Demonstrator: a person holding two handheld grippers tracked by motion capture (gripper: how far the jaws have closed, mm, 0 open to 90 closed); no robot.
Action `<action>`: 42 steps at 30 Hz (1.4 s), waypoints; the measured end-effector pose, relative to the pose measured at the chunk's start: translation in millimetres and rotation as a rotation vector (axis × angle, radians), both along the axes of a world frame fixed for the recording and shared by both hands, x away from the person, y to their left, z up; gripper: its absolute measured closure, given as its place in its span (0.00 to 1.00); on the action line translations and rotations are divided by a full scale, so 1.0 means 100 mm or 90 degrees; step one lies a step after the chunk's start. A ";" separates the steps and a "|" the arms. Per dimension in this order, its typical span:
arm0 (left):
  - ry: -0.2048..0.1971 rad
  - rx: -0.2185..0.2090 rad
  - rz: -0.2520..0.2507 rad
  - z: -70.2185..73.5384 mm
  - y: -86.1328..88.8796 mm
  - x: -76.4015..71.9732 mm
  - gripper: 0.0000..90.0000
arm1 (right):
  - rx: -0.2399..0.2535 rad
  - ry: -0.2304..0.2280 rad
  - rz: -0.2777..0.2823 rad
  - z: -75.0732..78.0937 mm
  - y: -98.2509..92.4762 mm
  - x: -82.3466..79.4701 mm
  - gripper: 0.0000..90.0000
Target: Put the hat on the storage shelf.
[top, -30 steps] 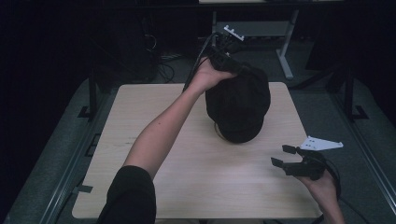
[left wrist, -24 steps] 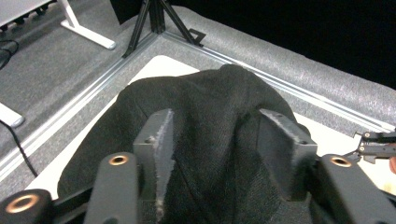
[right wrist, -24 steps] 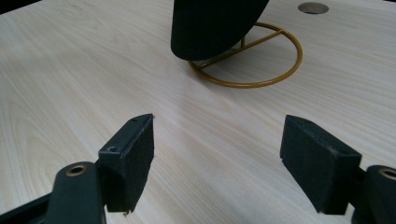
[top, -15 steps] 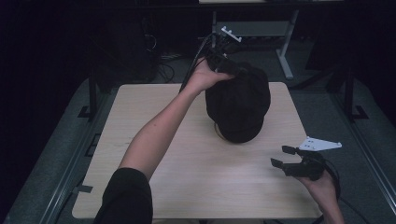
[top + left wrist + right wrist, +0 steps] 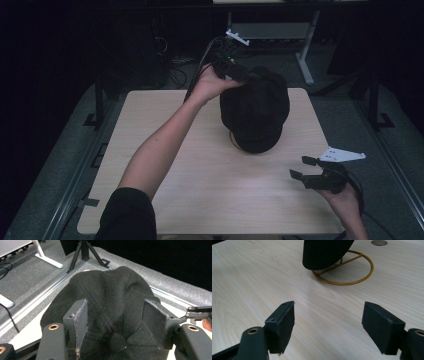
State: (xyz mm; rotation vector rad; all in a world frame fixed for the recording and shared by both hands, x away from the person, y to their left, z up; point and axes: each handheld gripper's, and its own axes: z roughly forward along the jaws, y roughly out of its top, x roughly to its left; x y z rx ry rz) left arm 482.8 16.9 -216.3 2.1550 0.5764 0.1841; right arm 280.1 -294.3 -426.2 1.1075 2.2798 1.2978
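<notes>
Black cap (image 5: 255,112) sits on gold wire stand (image 5: 343,268): placing looks done. Left gripper (image 5: 113,322) jaws have just been opening, straddling crown, gripping nothing; withdrawal left. Right gripper (image 5: 328,323) wide open, empty, over counter (image 5: 165,125).

Left gripper (image 5: 115,327) over black cap (image 5: 107,297); jaws apart, just been opening, crown button (image 5: 117,342) between them, pads clear of cloth.
</notes>
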 end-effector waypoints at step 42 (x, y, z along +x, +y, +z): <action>-0.003 -0.019 0.021 -0.17 0.68 -0.32 0.39 | -0.009 -0.005 -0.001 -0.01 0.10 0.01 0.28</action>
